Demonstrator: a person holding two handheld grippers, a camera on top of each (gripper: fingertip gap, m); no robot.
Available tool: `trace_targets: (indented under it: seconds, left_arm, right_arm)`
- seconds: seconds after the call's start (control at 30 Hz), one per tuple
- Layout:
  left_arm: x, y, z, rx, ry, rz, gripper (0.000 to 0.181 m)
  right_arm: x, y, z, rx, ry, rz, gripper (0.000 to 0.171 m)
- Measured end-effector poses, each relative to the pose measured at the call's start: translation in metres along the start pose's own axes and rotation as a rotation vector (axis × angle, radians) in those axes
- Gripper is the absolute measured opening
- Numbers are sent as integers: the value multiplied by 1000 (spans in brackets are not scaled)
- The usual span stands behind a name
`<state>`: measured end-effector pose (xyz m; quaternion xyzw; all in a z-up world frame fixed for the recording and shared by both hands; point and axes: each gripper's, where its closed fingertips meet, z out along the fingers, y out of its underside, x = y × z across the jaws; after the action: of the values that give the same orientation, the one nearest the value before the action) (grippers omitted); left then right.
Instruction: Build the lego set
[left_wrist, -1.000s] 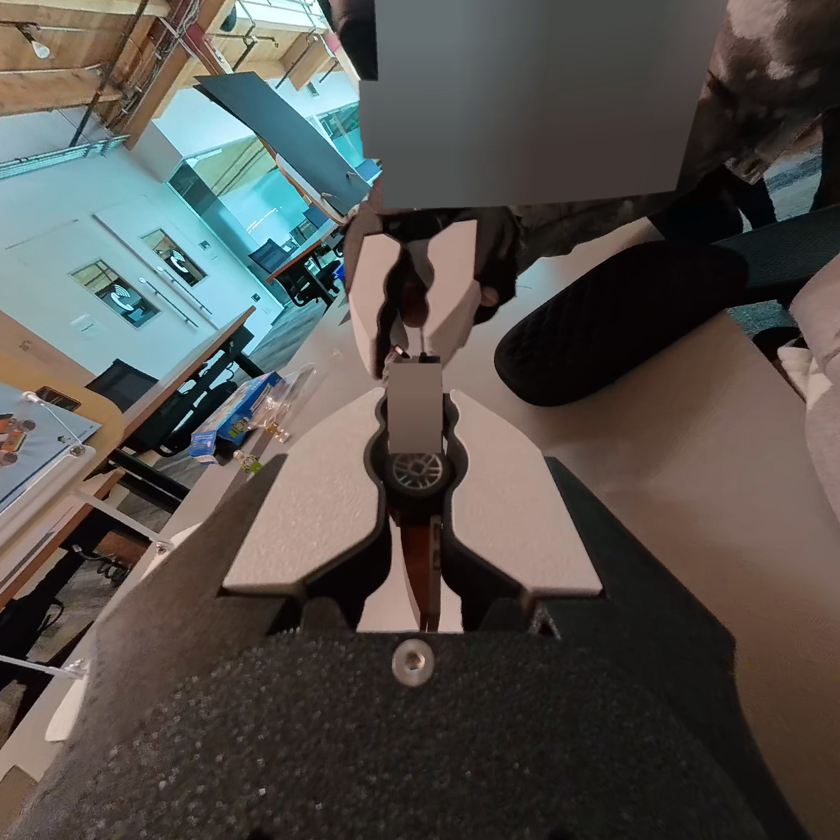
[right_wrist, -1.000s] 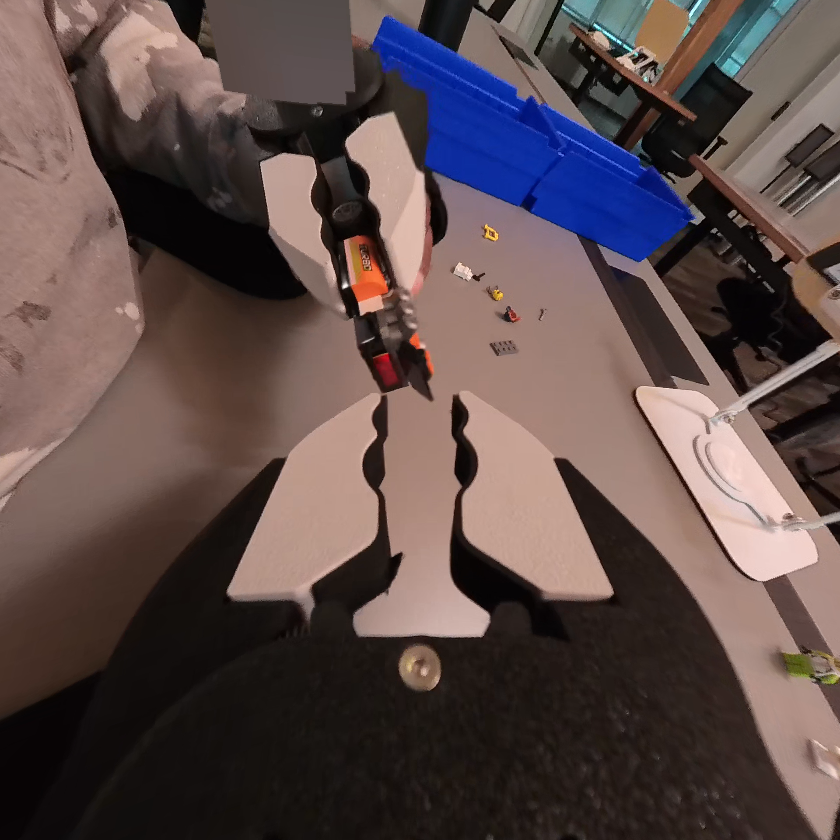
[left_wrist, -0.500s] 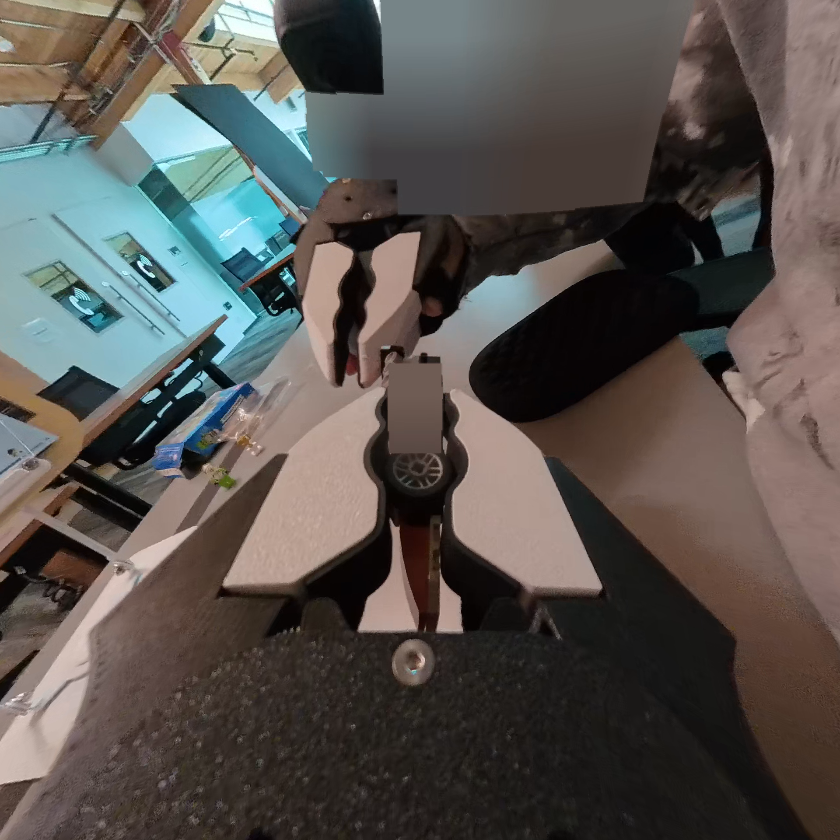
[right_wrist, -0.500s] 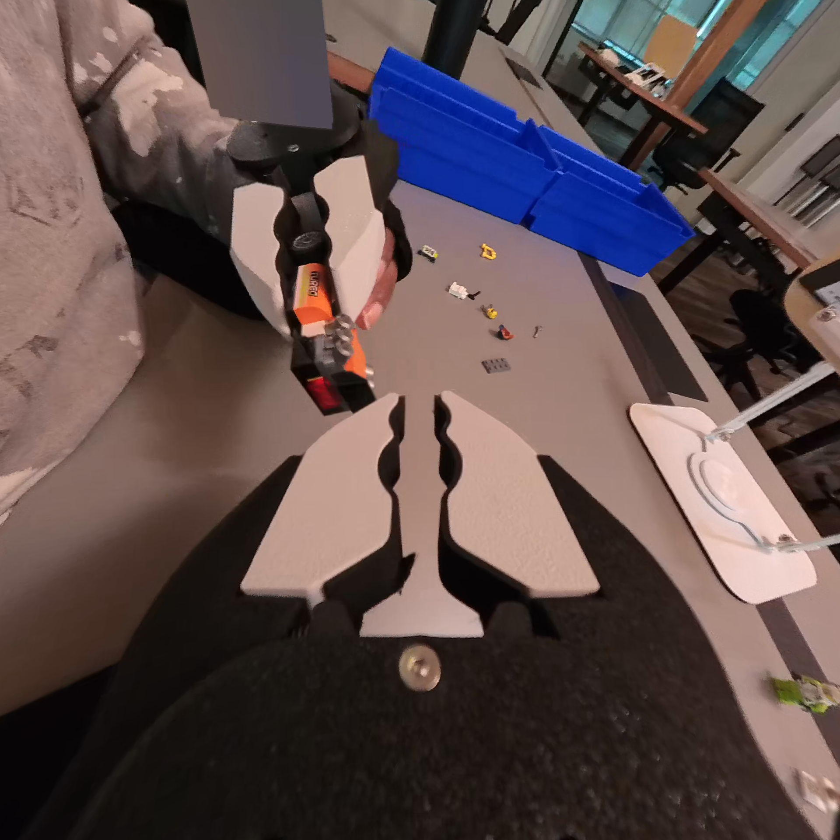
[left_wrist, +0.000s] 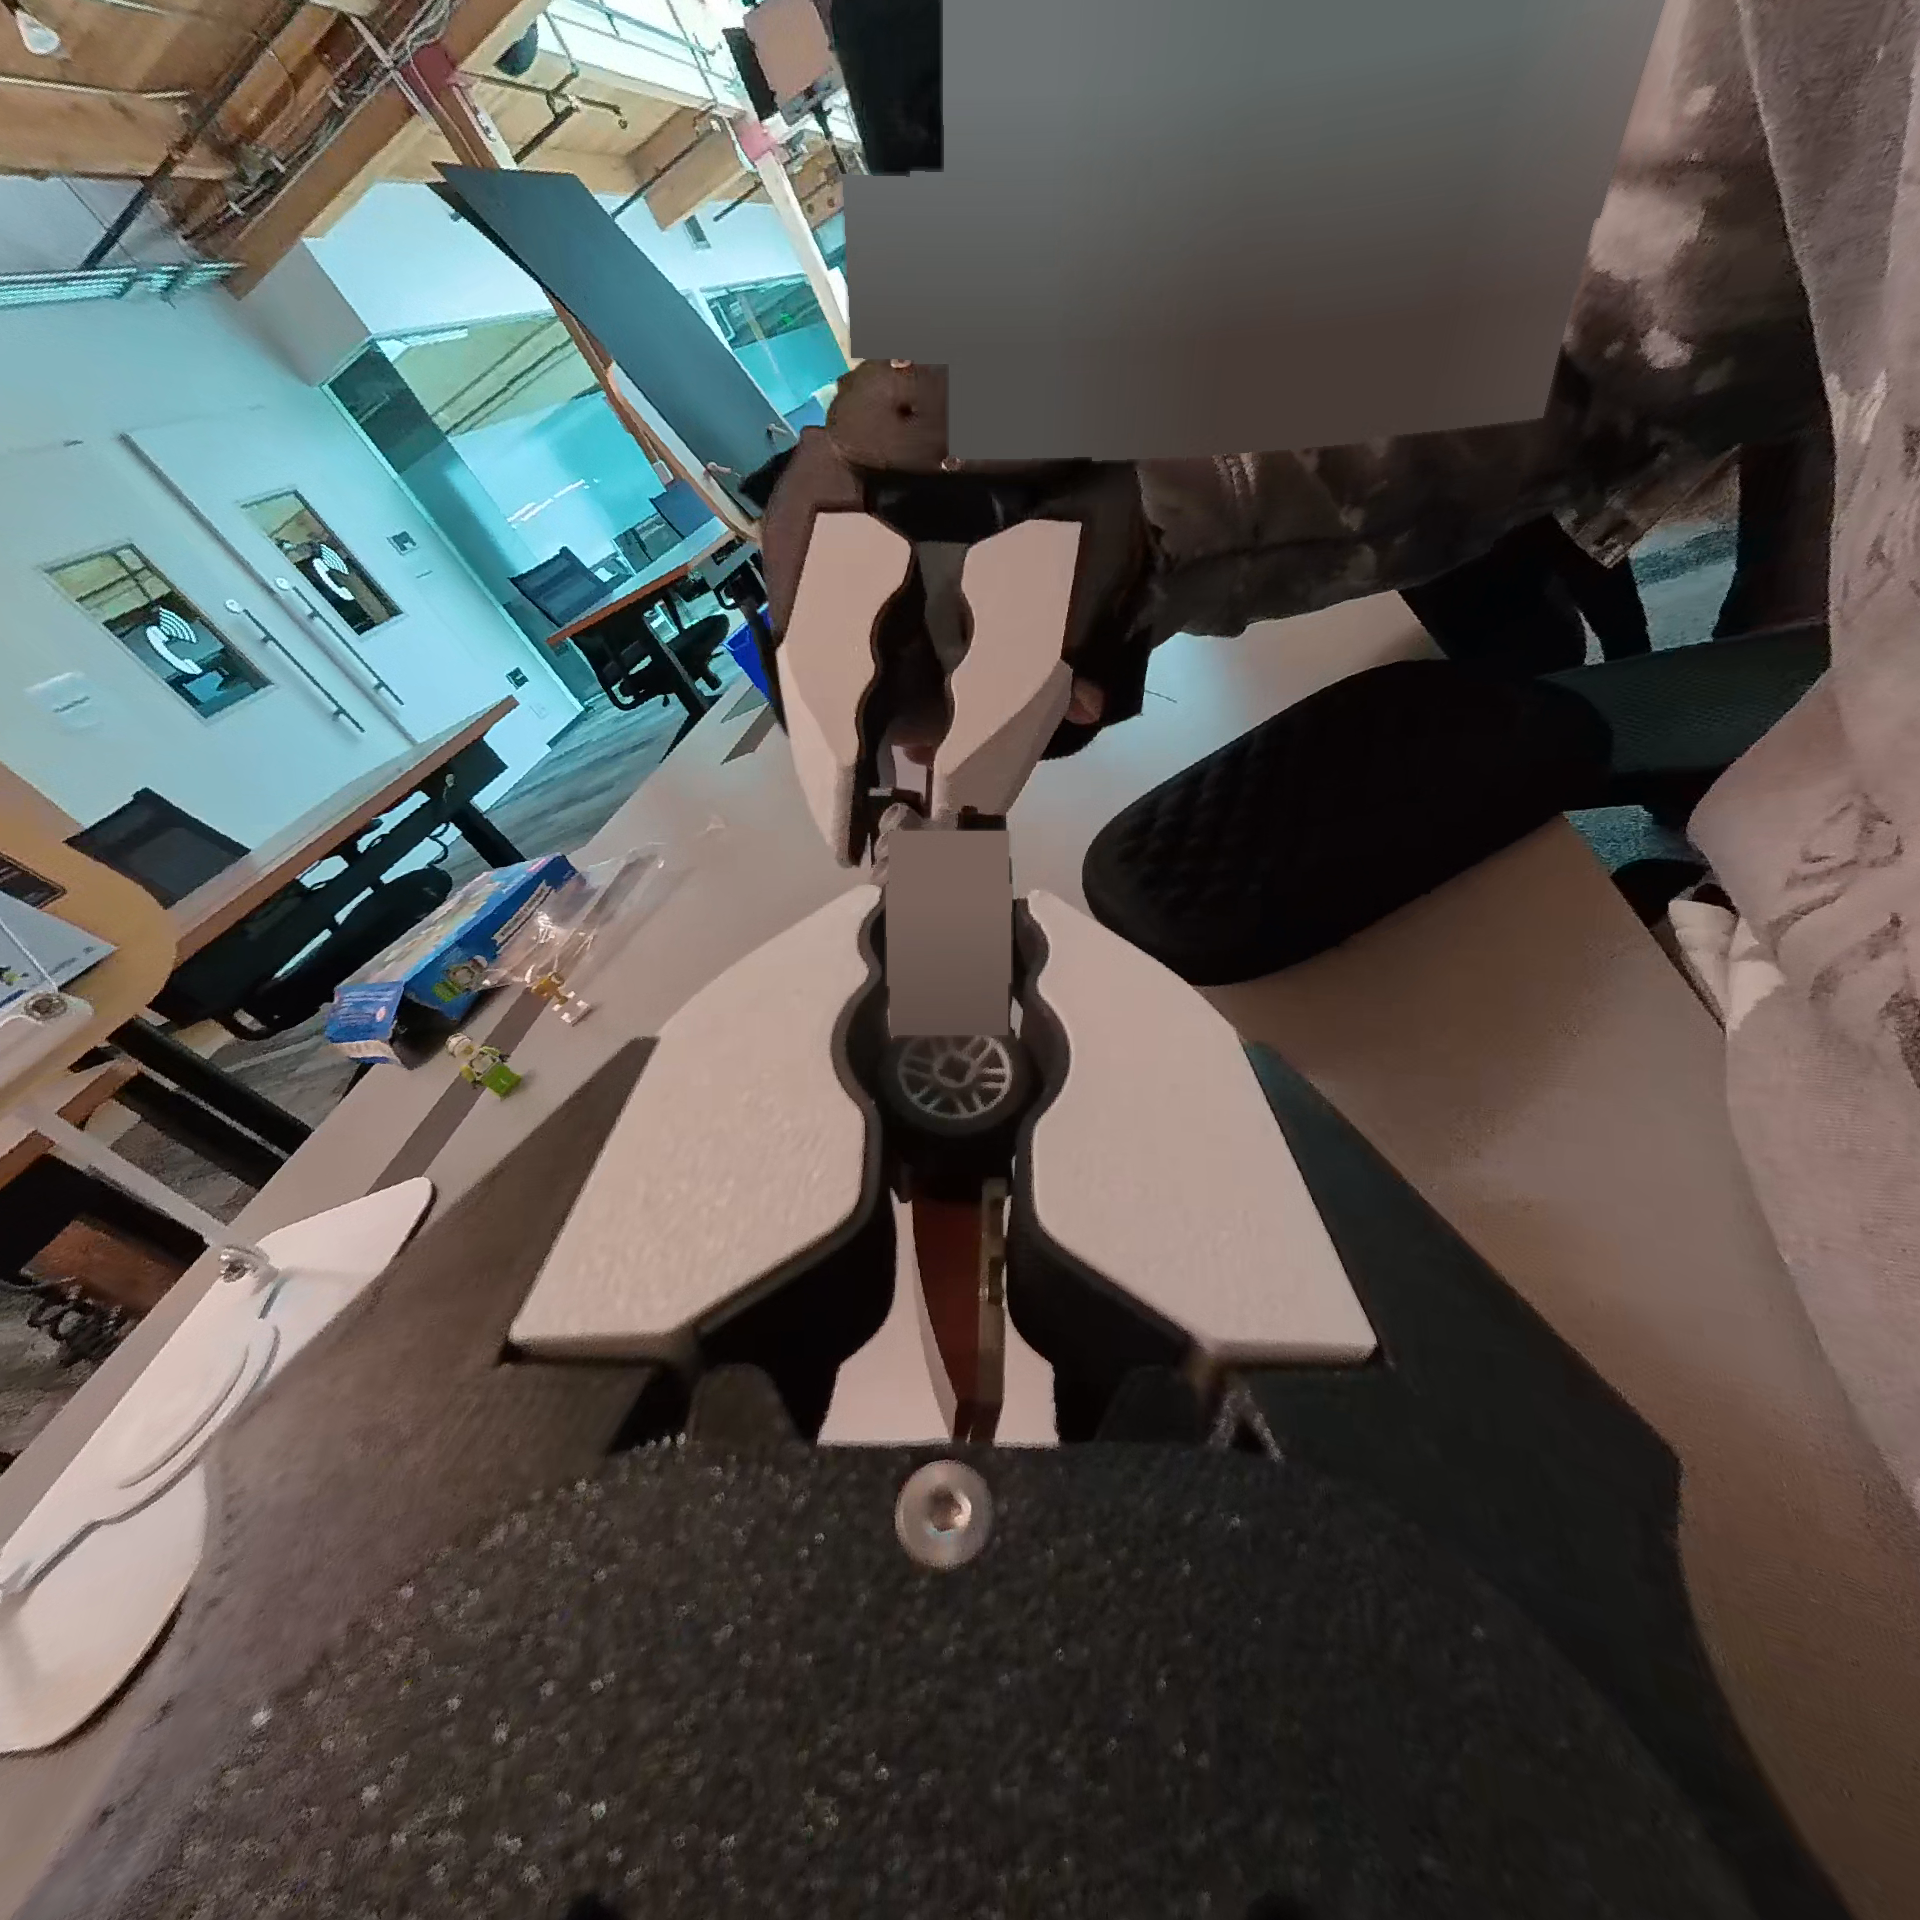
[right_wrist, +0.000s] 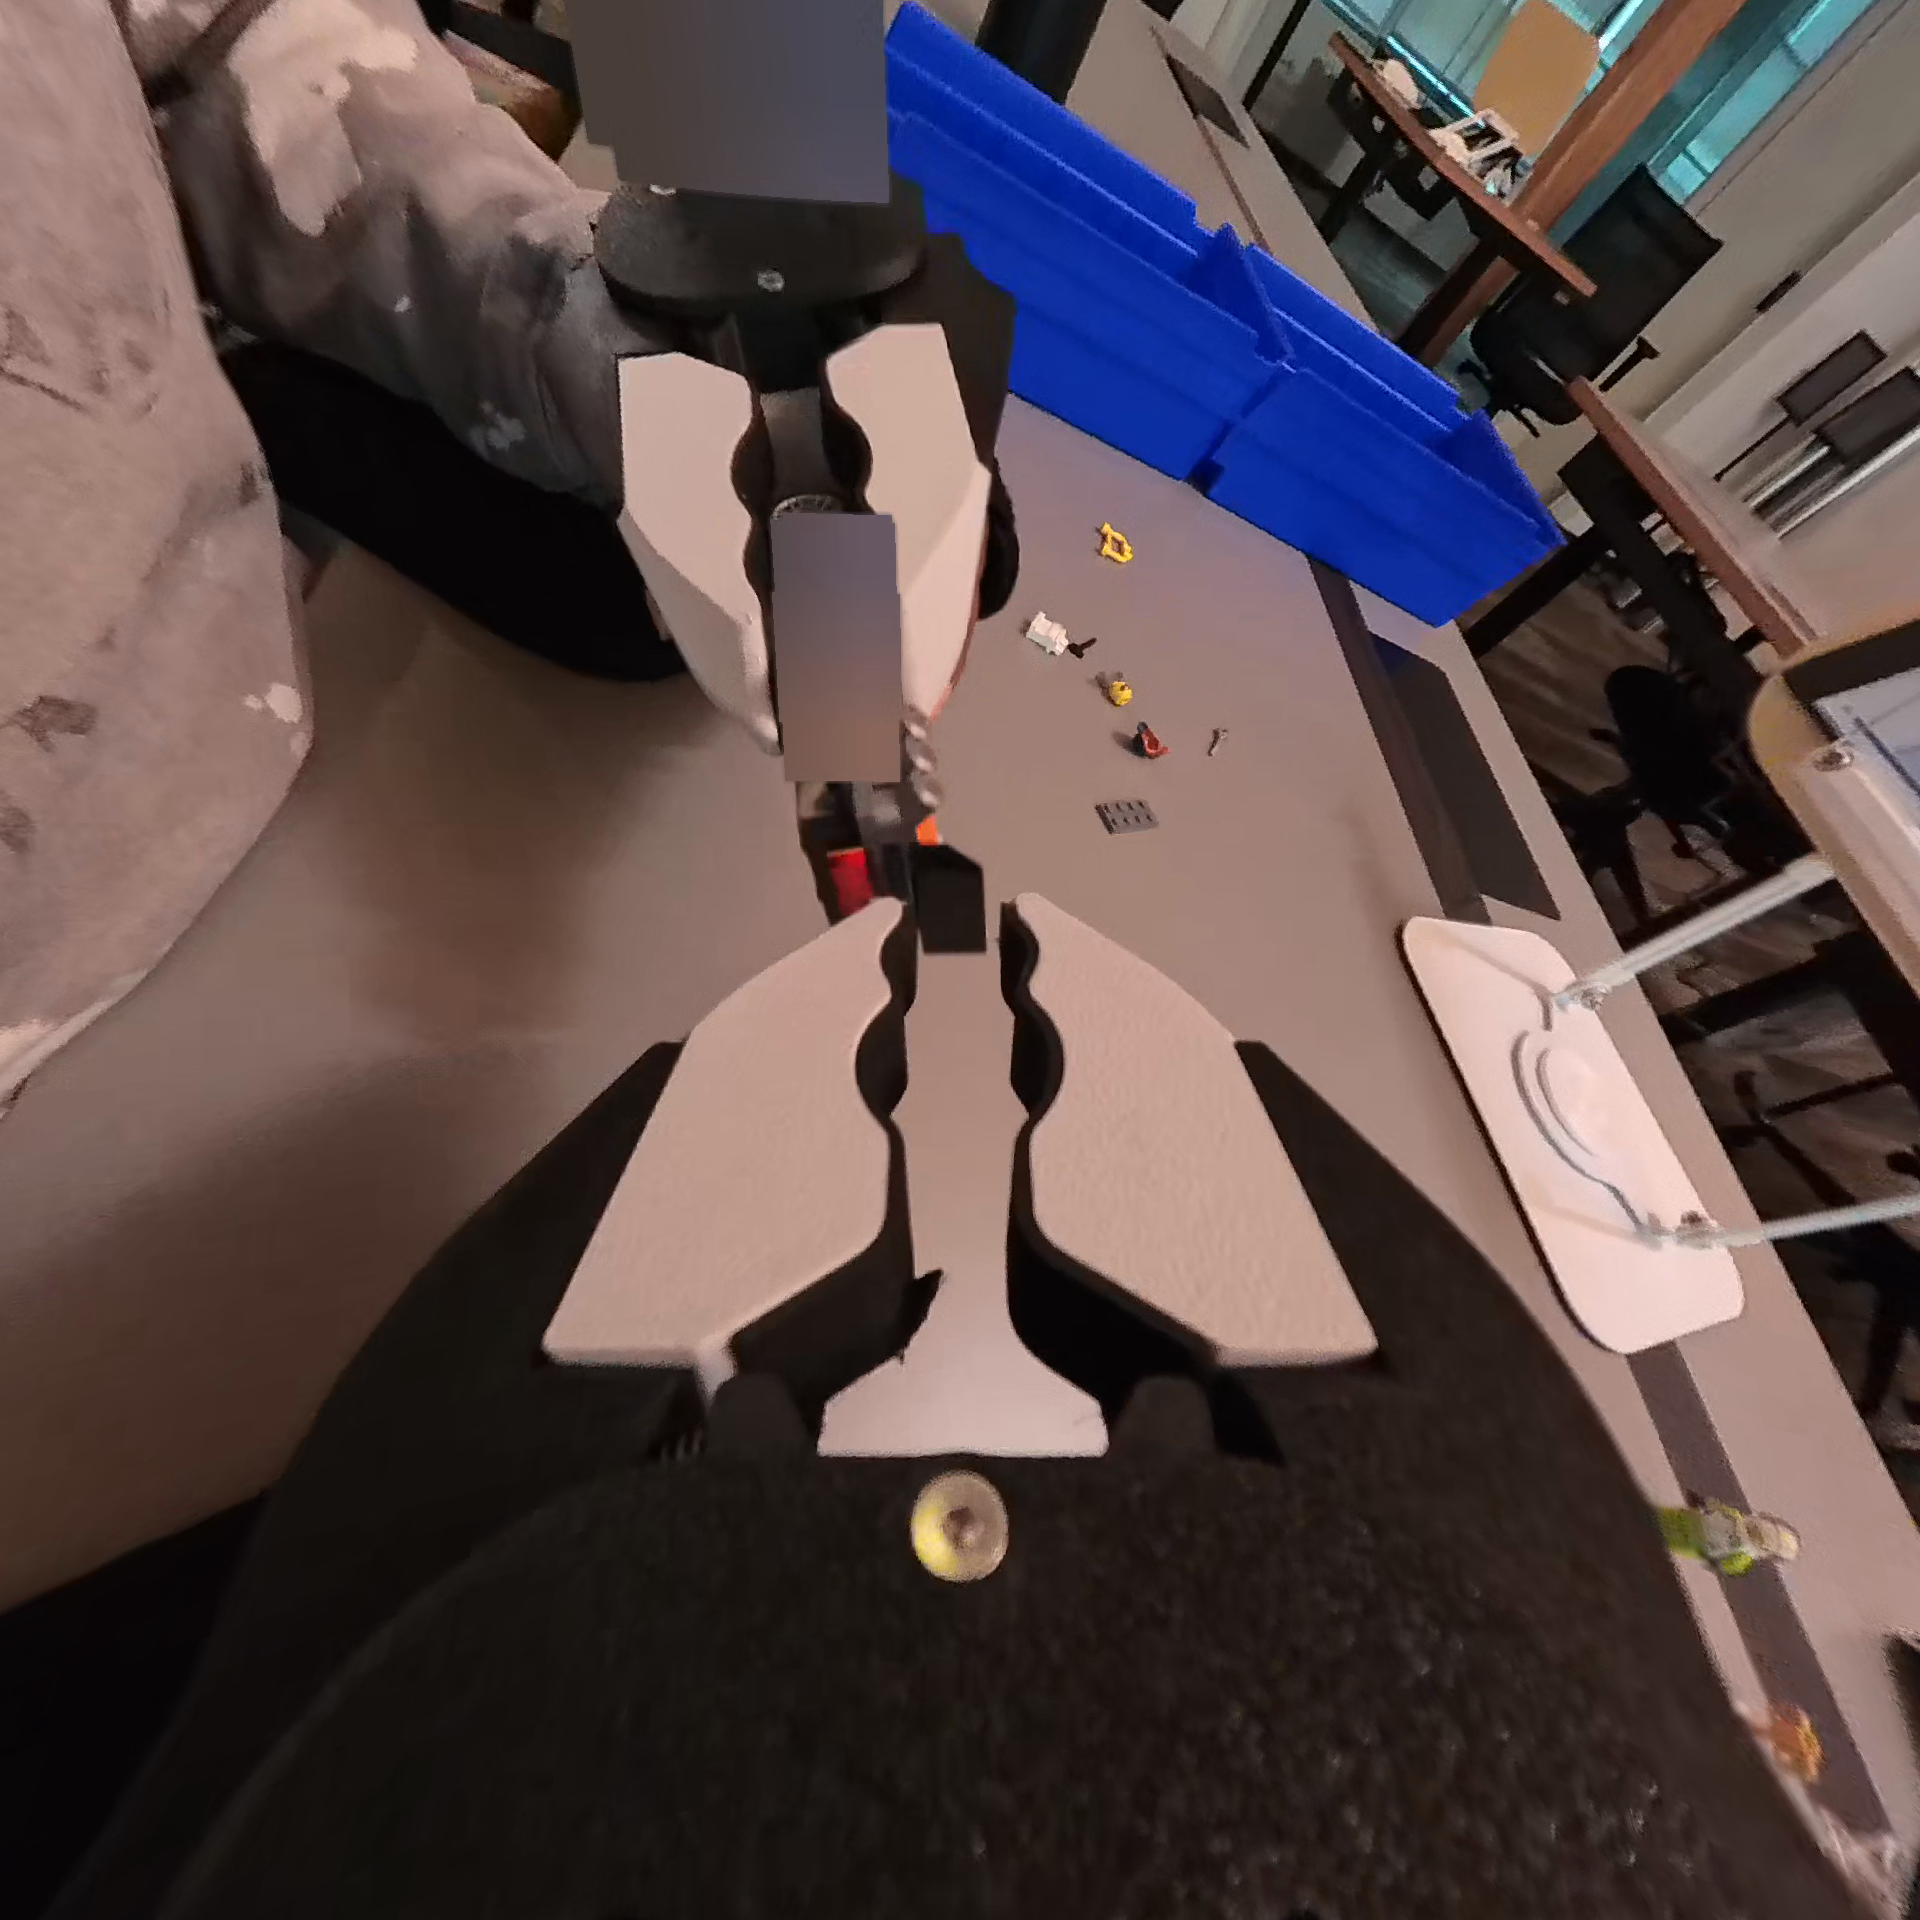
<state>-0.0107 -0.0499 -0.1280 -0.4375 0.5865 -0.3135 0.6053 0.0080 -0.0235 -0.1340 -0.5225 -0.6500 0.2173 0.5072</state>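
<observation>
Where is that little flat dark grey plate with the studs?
In the right wrist view, the grey plate lies loose on the table, just right of the held lego car, below a small red piece.

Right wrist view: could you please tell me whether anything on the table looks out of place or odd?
Only the green minifigure stands out: it lies alone near the edge of the table, well apart from the other loose pieces clustered in front of the blue bins. Nothing looks spilled or broken.

White fingers (right_wrist: 1164, 1143) on black bodies are seen at centre; blue bins (right_wrist: 1195, 343) upper right, a grey table (right_wrist: 1195, 935), a yellow piece (right_wrist: 1114, 543), a grey-and-white mottled sleeve (right_wrist: 343, 229) upper left
</observation>
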Motion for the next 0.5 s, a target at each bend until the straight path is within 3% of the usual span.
trace_targets:
  seconds: [0.2,0.5]
  left_arm:
    - [10,-2,-1,6,50,-1,20]
    - [33,-7,-2,34,199,-46,20]
  right_arm:
    - [-12,-3,-2,-12,-134,-35,12]
    - [-41,-7,-13,-146,-539,-86,12]
